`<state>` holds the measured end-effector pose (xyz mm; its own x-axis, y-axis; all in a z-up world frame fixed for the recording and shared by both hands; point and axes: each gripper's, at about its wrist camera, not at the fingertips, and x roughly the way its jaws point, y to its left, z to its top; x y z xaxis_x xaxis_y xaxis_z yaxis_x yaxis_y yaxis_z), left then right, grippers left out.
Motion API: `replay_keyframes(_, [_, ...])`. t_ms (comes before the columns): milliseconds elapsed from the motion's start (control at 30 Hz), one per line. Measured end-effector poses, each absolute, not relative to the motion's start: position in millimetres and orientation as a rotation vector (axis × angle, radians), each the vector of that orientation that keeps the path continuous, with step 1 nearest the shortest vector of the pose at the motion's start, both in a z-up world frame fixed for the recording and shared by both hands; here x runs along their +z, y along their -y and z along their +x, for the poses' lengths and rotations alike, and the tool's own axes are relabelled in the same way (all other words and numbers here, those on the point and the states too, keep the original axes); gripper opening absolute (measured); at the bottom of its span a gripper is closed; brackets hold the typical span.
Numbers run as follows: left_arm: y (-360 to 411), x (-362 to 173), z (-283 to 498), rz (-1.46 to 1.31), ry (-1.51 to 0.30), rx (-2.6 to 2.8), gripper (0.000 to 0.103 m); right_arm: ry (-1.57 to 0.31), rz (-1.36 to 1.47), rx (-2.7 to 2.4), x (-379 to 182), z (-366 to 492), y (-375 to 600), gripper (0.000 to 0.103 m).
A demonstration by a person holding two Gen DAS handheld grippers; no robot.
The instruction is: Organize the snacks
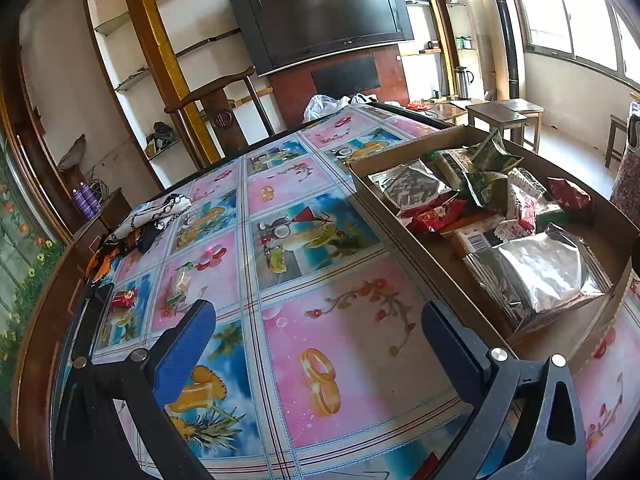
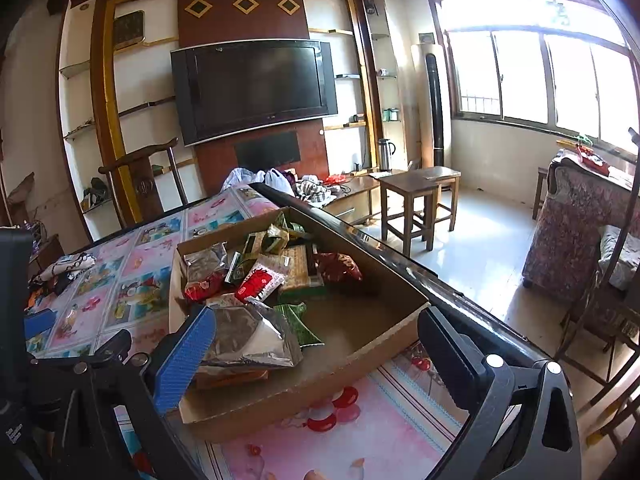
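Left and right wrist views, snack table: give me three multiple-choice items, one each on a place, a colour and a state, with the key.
1. Where do most snack packets lie?
A. In the cardboard box
B. On the wooden stool
C. On the wall shelves

2. What colour are the pads on the gripper fingers?
A. Yellow
B. Blue
C. White

3. How does the left gripper stand?
A. Shut on a silver bag
B. Shut on nothing
C. Open, holding nothing

Key:
1 A: the packets, among them a silver bag, are piled inside the cardboard box; only a small red snack and a clear-wrapped one lie loose on the tablecloth.
2 B: the pad is blue.
3 C: the left gripper has its fingers wide apart over bare cloth.
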<state>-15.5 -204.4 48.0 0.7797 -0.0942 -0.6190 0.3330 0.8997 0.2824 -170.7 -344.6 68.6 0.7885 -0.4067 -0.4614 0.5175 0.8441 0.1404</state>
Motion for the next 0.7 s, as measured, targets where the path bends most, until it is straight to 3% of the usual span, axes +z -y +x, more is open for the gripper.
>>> replay_keyframes(700, [207.5,46.7,-19.4,0.404,-0.632,-0.254,0.102,-0.458,0.245,-0.505,66.8,-167.4,338.0,0.102])
